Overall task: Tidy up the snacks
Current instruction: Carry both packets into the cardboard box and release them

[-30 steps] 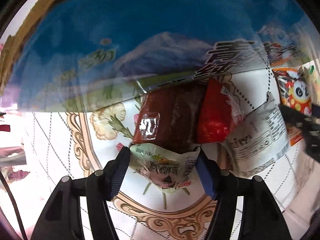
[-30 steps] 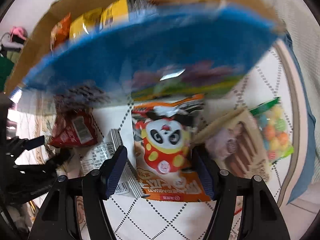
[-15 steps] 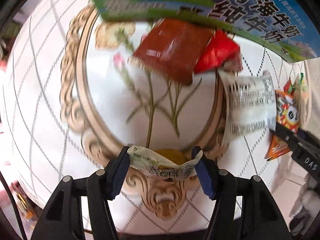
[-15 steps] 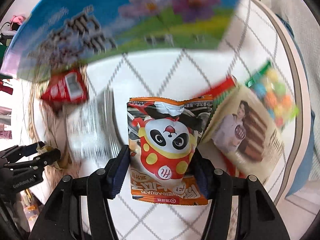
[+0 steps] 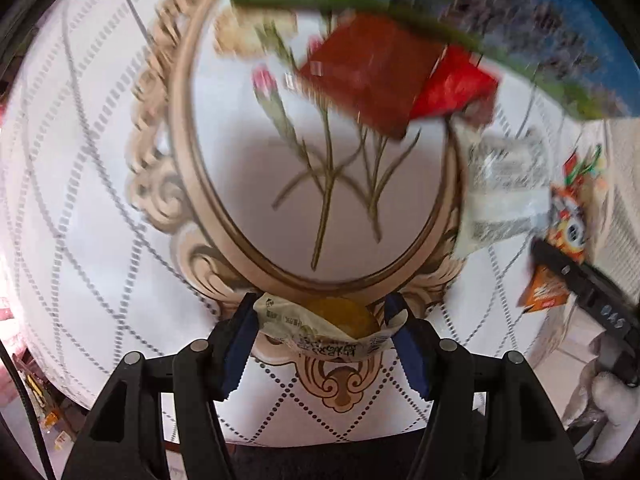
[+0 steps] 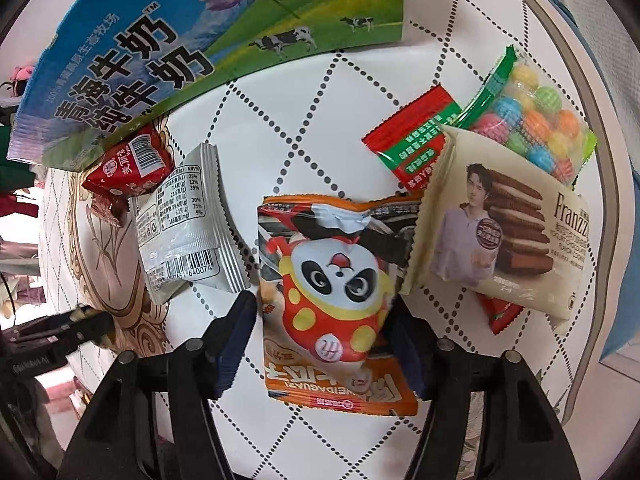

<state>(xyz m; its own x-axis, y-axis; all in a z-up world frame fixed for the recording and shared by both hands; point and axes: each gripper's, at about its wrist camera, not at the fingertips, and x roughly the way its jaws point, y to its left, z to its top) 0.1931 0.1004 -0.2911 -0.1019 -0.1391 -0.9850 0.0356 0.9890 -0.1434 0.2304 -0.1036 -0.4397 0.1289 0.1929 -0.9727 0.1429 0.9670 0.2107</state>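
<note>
Snacks lie loose on my flower-print tabletop (image 6: 360, 92) beside the milk carton (image 6: 192, 32) at the far left. My left claw (image 5: 326, 322) is clamped on a small crinkly packet (image 5: 316, 330) with something yellow inside, held above the near rim of the oval print. My right claw (image 6: 320, 336) straddles the panda bag (image 6: 336, 292); its jaws have just been opening, and the left pad stands clear of the bag while the right pad is hidden behind it, so I take it as loosened rather than gripping. I judge these film bags light, soft and slick, puffed with air, so a squeeze across the middle may crush what is inside; the flat crimped end seams look the safer hold. Counting in the right view: one panda bag, one grey packet (image 6: 184, 224), one small red packet (image 6: 128, 166), one red-and-green packet (image 6: 412, 140), one bag of coloured balls (image 6: 536, 124), one cookie pack (image 6: 500, 232). The left view adds one brown-red pouch (image 5: 372, 76).
</note>
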